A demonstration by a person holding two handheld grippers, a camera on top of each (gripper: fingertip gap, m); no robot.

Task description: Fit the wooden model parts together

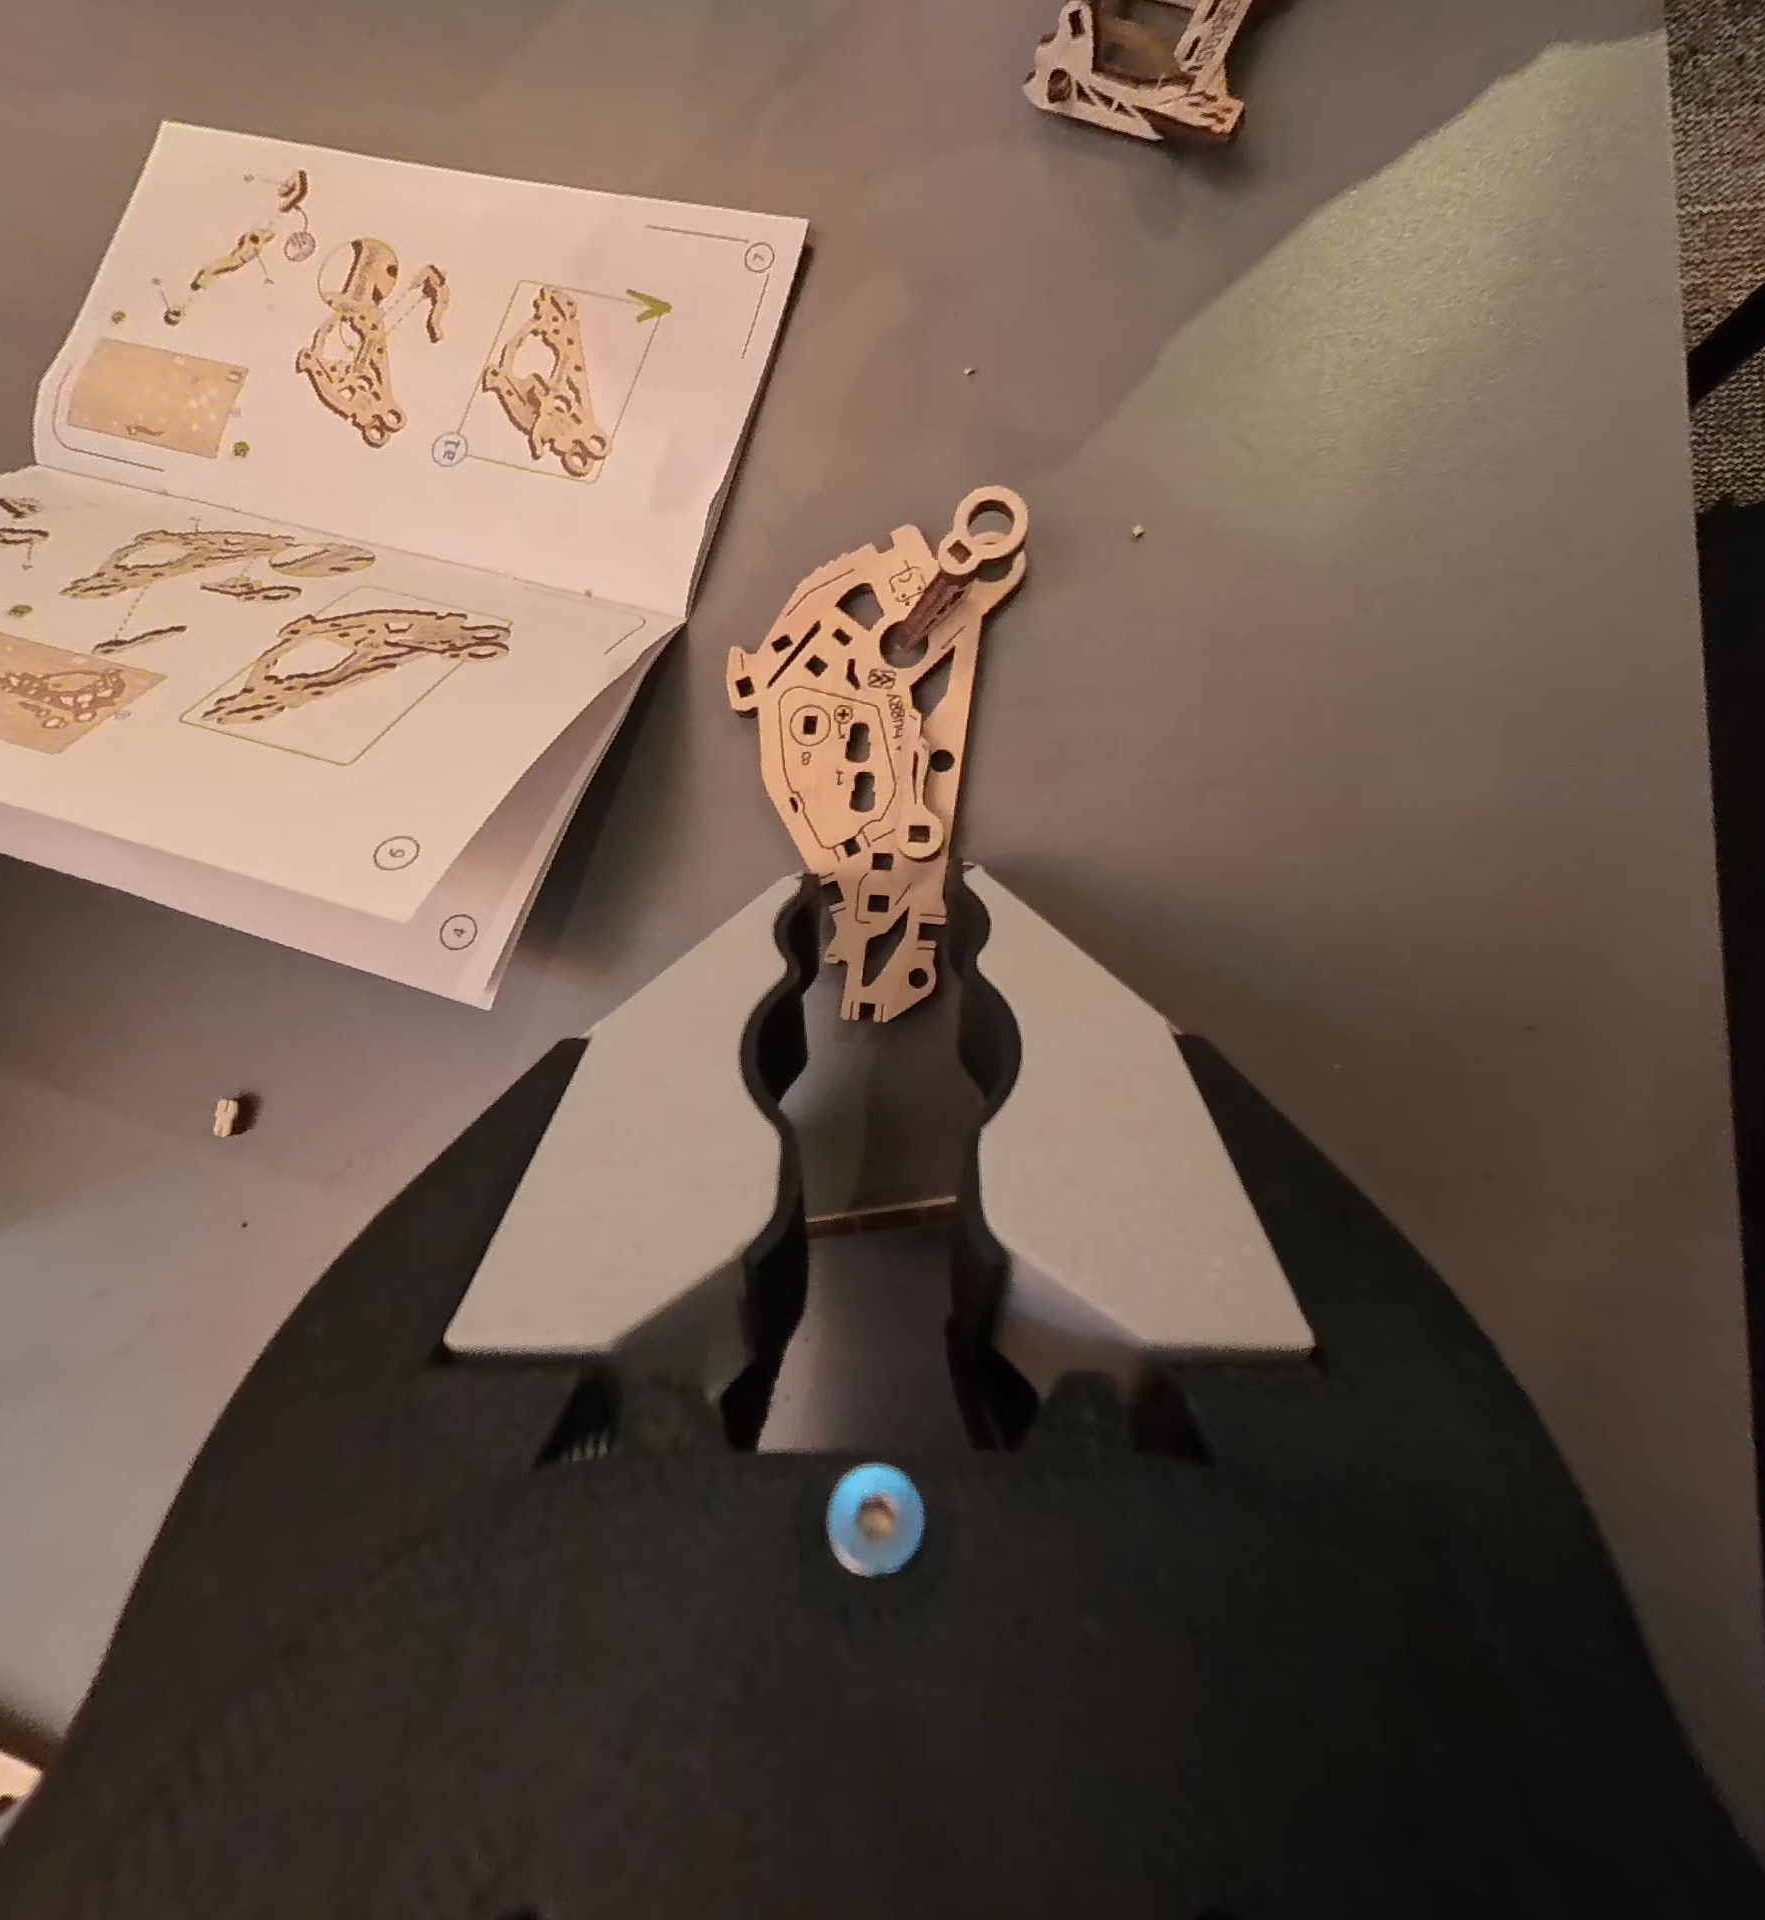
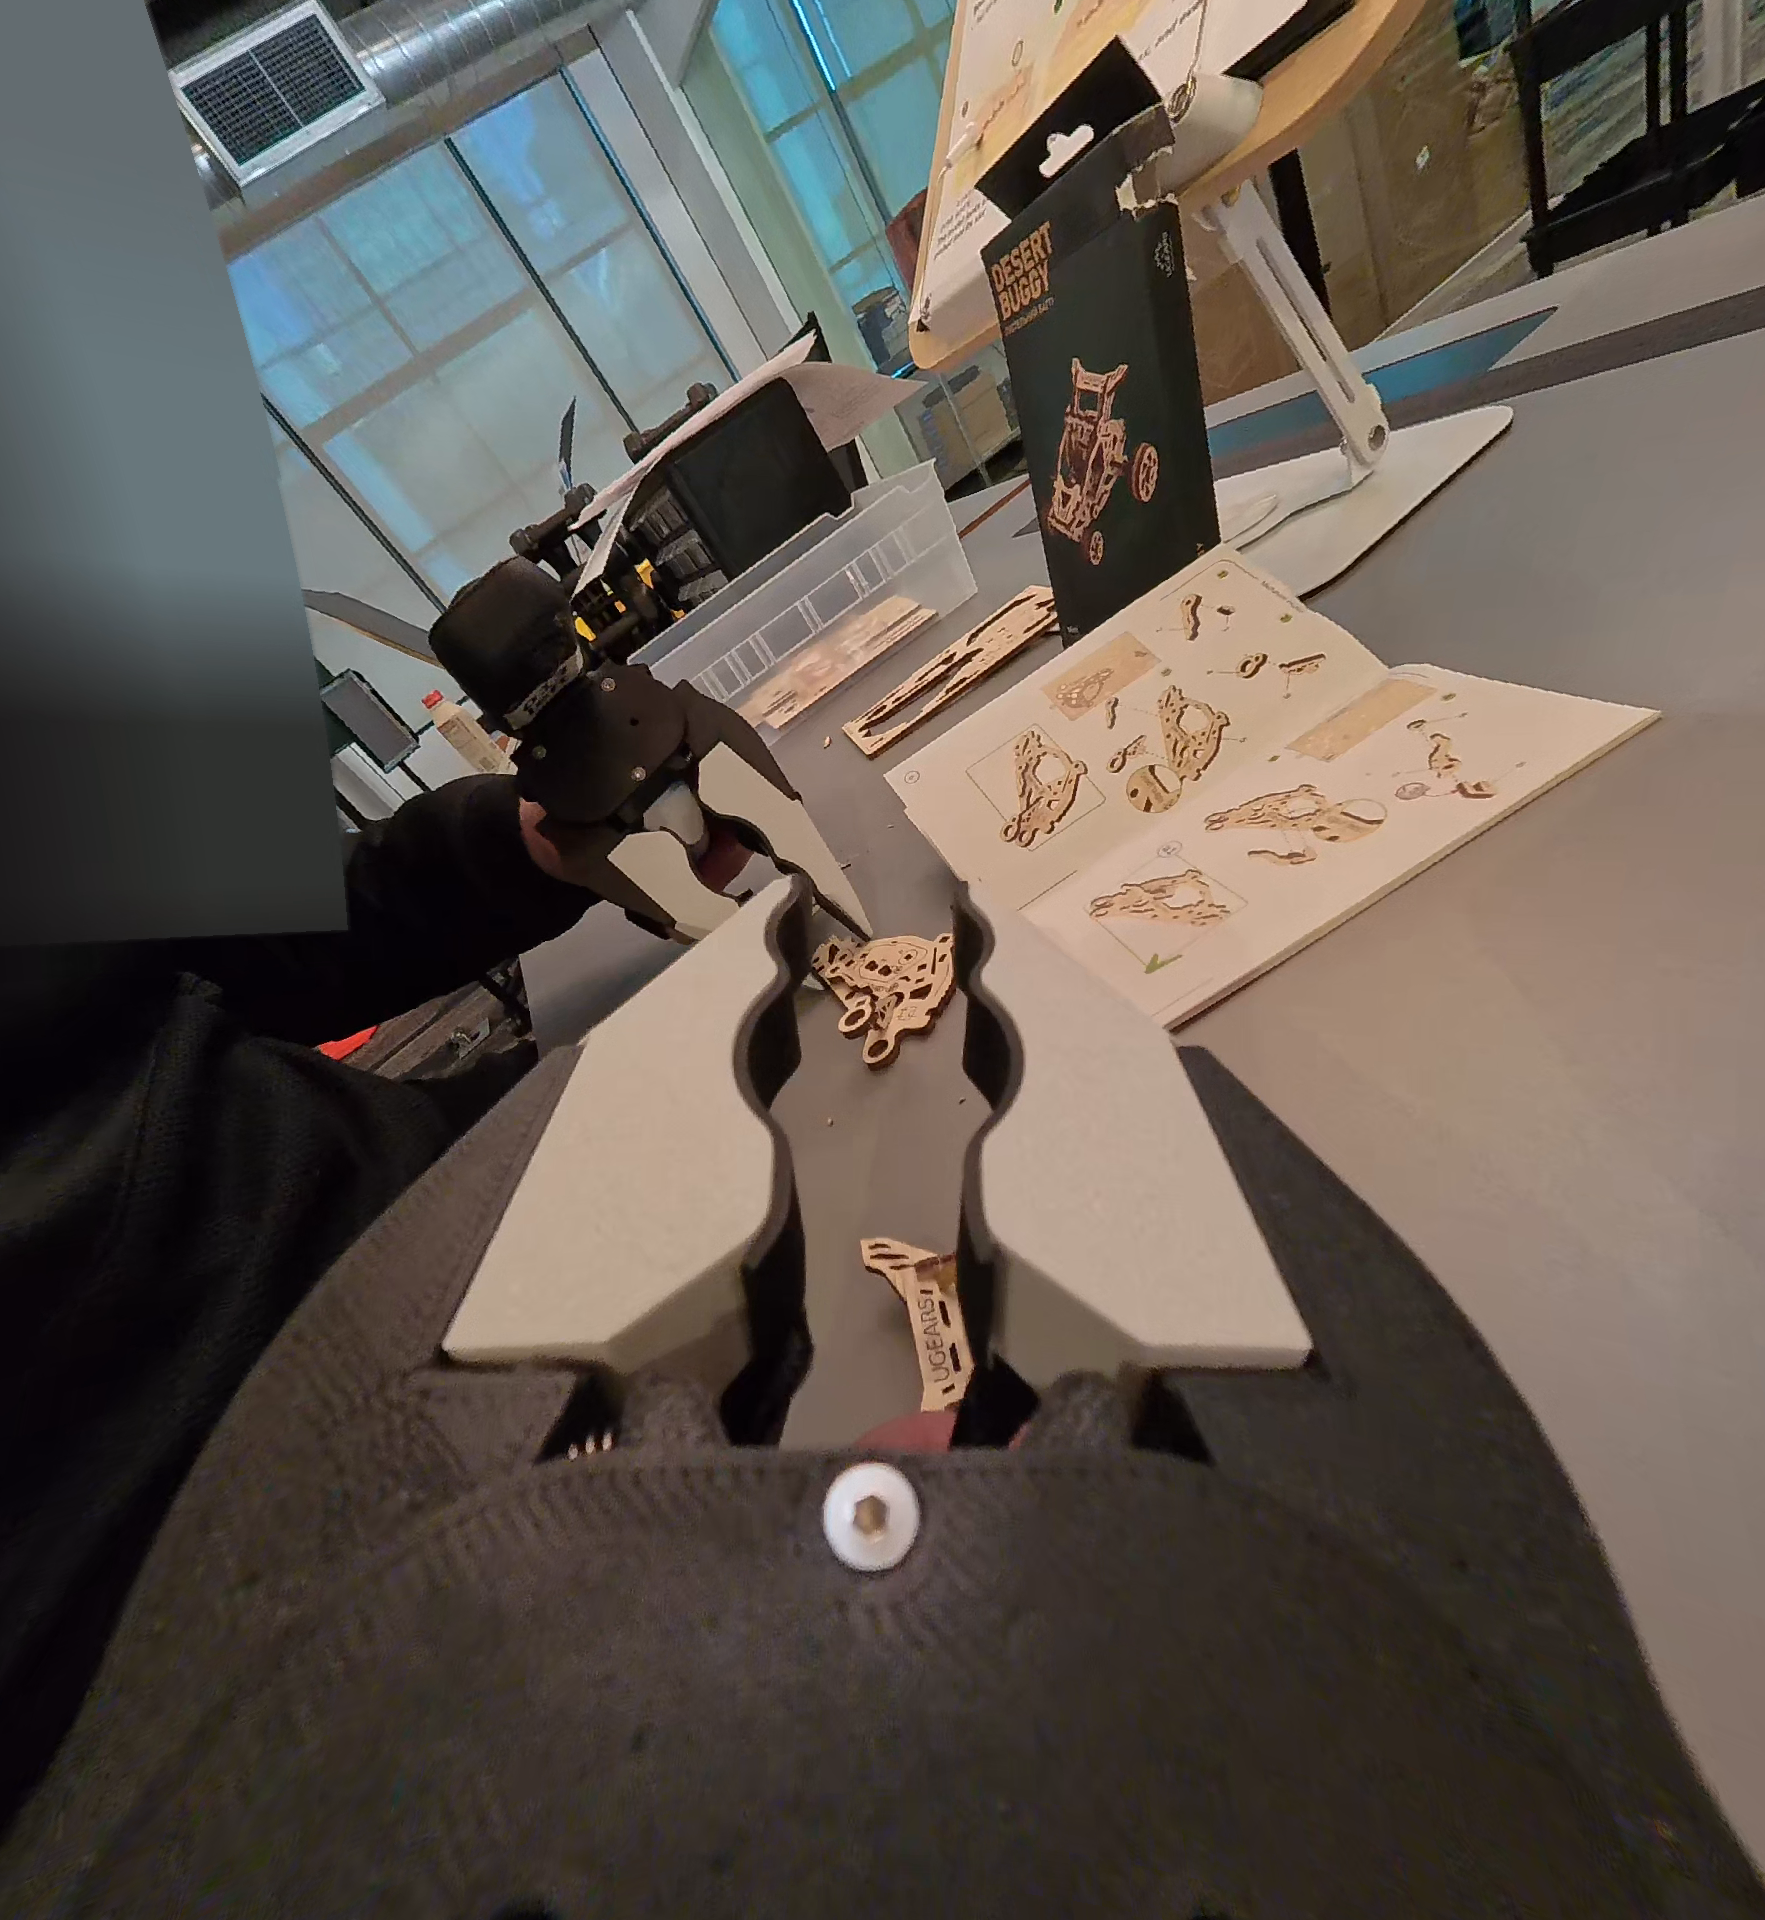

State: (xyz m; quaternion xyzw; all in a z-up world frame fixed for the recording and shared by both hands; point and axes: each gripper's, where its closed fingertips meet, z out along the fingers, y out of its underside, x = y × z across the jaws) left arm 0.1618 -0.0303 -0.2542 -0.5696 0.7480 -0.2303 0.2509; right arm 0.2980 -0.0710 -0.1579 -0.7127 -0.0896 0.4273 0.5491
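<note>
A flat wooden model part (image 1: 857, 748) lies on the grey table (image 1: 1325, 831). A small ring-headed wooden pin (image 1: 971, 551) sticks in its far end. My left gripper (image 1: 886, 894) is tilted down to the table. Its open fingertips straddle the part's near end, and table shows between the left pad (image 1: 793, 935) and the part. The right wrist view shows the same part (image 2: 893, 977) and the left gripper (image 2: 836, 920) at its end. My right gripper (image 2: 880, 914) is open and empty, hovering above a wooden assembly (image 2: 930, 1320) that also shows in the left wrist view (image 1: 1138, 73).
An open instruction booklet (image 1: 338, 582) lies left of the part, also in the right wrist view (image 2: 1273, 810). A dark kit box (image 2: 1106, 416), wooden sheets (image 2: 951, 675) and a clear bin (image 2: 826, 613) stand farther back. A small wood scrap (image 1: 231, 1114) lies loose. The table edge (image 1: 1709, 935) runs on the right. About 20 centimetres separates my left fingertips from my right.
</note>
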